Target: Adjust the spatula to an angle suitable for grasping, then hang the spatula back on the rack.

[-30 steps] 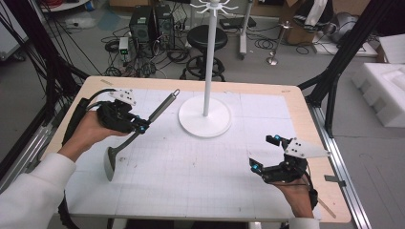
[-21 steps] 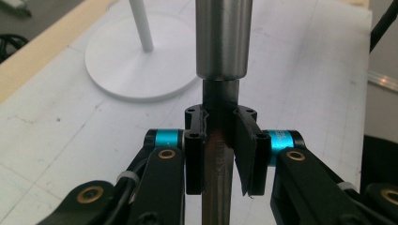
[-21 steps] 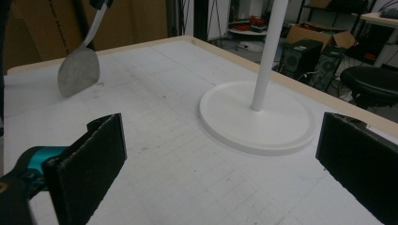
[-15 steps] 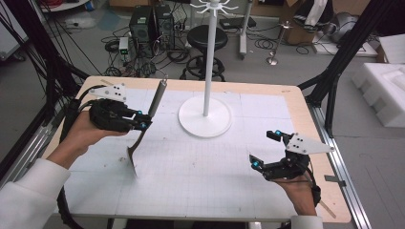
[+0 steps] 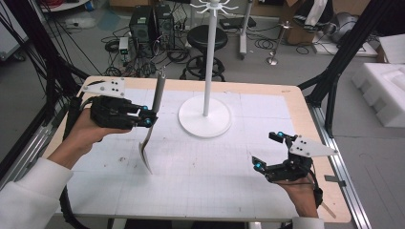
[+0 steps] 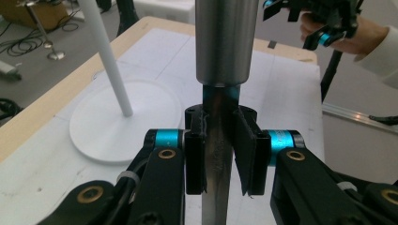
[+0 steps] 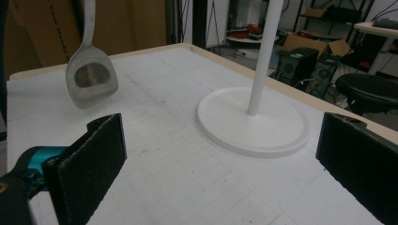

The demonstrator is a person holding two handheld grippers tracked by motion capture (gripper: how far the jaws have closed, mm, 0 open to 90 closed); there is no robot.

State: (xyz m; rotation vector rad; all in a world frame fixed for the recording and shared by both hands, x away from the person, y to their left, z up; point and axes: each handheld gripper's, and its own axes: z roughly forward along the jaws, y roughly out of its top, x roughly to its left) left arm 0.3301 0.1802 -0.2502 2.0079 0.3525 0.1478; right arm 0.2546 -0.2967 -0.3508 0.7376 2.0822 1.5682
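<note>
White gridded paper covers one wooden table [image 5: 313, 124], with a cluttered workshop floor of cables, a black stool and computer cases behind it. One white stand [image 5: 205, 117] rises from a round base on the far middle of the table, its pole running up out of the high view.

Two grippers are in play, one in each hand. The left gripper [image 5: 149, 118] is pinched onto the metal shaft of one steel spatula [image 5: 152, 119]; in the left gripper view the two black pads [image 6: 195, 150] press on the flat shaft from both sides, just below the thicker round handle. The spatula hangs nearly upright above the left part of the table, handle up and blade down, with the blade clear of the paper, as the right gripper view also shows [image 7: 90, 75].

The right gripper [image 5: 268, 151] sits low over the near right part of the table, well apart from the spatula, its jaws spread wide with nothing between them.
</note>
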